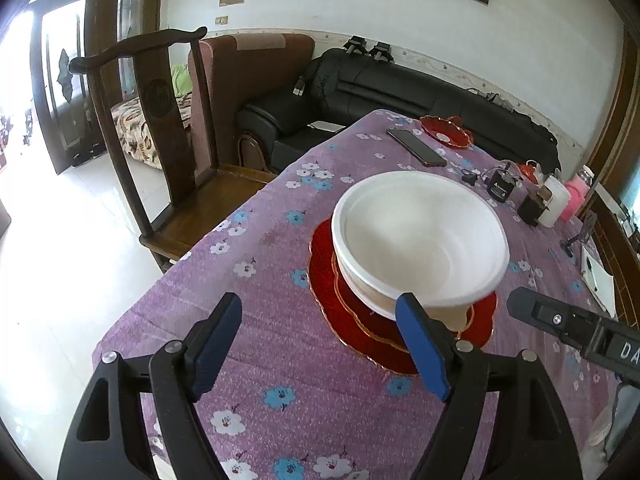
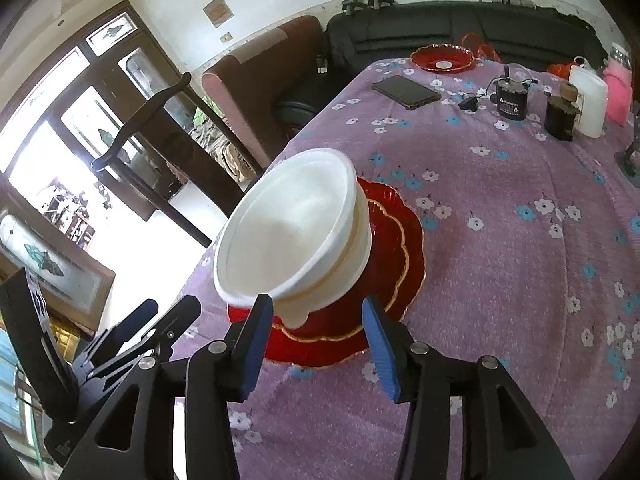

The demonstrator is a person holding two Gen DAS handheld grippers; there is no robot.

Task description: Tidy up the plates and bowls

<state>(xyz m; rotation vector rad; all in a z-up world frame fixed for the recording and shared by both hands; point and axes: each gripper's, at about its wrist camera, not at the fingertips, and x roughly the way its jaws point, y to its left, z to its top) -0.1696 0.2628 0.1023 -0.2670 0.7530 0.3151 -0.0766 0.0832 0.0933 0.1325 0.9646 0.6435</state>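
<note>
Nested white bowls (image 1: 420, 236) sit tilted on stacked red plates with gold rims (image 1: 352, 320) on the purple flowered tablecloth. My left gripper (image 1: 320, 344) is open just short of the plates; its right pad (image 1: 420, 344) overlaps the bowls' near side and only cloth lies between the pads. In the right wrist view the white bowls (image 2: 288, 232) lean left on the red plates (image 2: 396, 248). My right gripper (image 2: 318, 346) is open, with the plates' near rim and the bowls' base showing between its pads. Another red plate (image 2: 442, 58) lies at the far end.
A dark phone (image 2: 404, 90), a small black device (image 2: 510, 98), a white container (image 2: 588, 96) and a pink item (image 2: 618, 88) stand on the far part of the table. A wooden chair (image 1: 160, 128) stands at the table's left edge, a black sofa (image 1: 400, 88) behind it.
</note>
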